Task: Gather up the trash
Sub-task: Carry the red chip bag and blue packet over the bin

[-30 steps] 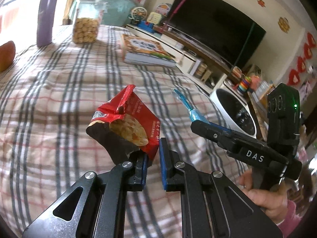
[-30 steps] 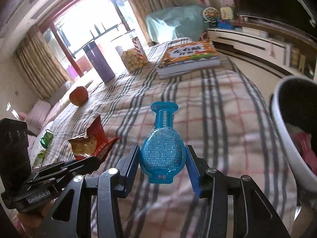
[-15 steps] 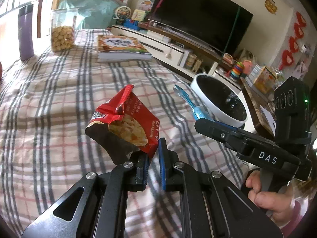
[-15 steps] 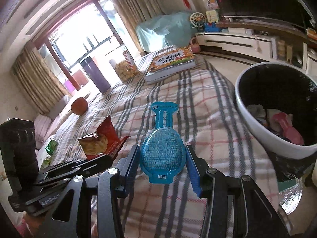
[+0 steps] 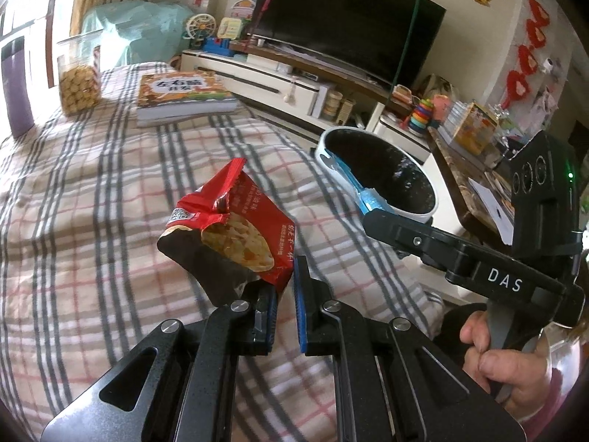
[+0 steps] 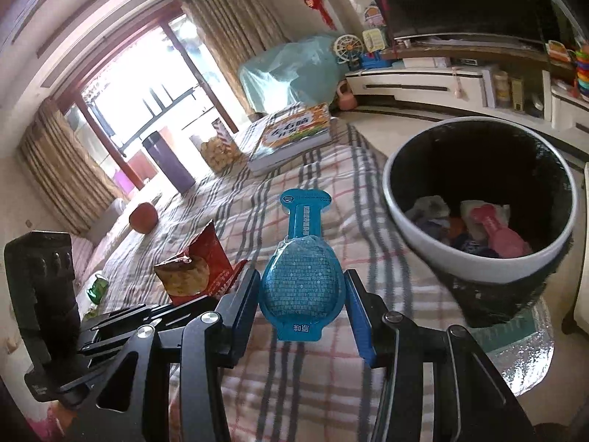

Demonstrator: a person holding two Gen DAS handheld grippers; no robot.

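My left gripper (image 5: 285,287) is shut on the bottom corner of a torn red snack bag (image 5: 230,224), held above the plaid tablecloth (image 5: 92,221). My right gripper (image 6: 302,291) is shut on a blue bottle-shaped plastic packet (image 6: 302,276), its neck pointing away from me. The same packet (image 5: 371,199) shows in the left wrist view at the tip of the right gripper, over the near rim of a white bin (image 5: 434,210). In the right wrist view the white bin with a black liner (image 6: 412,221) stands right of the table and holds several pieces of trash.
A thick book (image 5: 184,95), a clear jar of snacks (image 5: 79,81) and a purple tumbler (image 5: 16,92) stand at the table's far end. An orange fruit (image 6: 143,217) and a green wrapper (image 6: 96,287) lie on the left. A TV cabinet (image 5: 294,81) runs behind.
Both grippers have swung toward the bin, each keeping its grip. The bin has come much closer and fuller into both views; its contents now show.
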